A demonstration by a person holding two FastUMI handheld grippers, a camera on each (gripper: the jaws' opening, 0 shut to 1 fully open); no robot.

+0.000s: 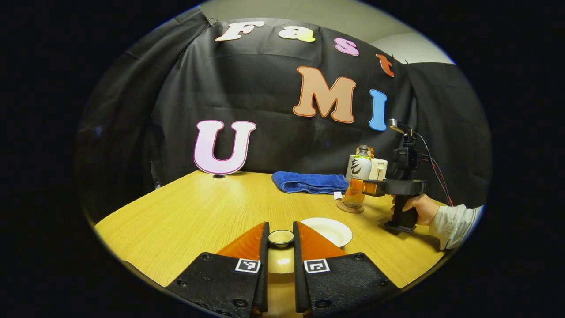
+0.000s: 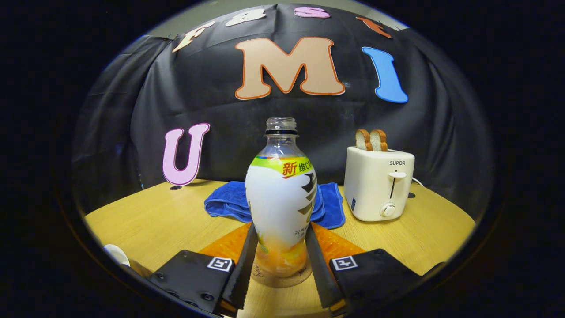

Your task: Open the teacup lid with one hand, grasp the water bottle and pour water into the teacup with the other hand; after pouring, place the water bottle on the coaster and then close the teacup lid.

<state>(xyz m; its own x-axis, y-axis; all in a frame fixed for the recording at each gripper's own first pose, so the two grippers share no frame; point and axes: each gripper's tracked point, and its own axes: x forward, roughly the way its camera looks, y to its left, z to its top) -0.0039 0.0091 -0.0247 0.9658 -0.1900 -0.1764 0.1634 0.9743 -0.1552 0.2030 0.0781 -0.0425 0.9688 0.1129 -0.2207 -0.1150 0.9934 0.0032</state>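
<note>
Left gripper view, left to right. Your left gripper (image 1: 281,242) sits low over the near edge of the wooden table (image 1: 185,221). Its jaws are nearly together, one finger on each side of the small knob of the teacup lid (image 1: 281,237); whether both press on the knob cannot be told. The teacup body is hidden under the lid and fingers. Just right of the fingers lies a white saucer (image 1: 332,229), touching nothing else. Behind it, toward the back edge of the table, a folded blue towel (image 1: 310,182) lies flat. Farther right the water bottle (image 1: 358,179) stands upright on the round coaster (image 1: 350,207), with your right gripper (image 1: 369,187) at its lower half and your hand (image 1: 419,208) on the grip.

Right gripper view, left to right. A white curved rim shows at the near left edge; what it is cannot be told. The bottle, uncapped, stands at centre on the coaster. The right jaws are apart, one finger along each side of its lower body, apparently touching it; a firm clamp cannot be confirmed. The towel lies directly behind the bottle. Toward the back right corner stands a cream toaster (image 2: 378,183) holding two bread slices (image 2: 371,140), well clear of the fingers.
</note>
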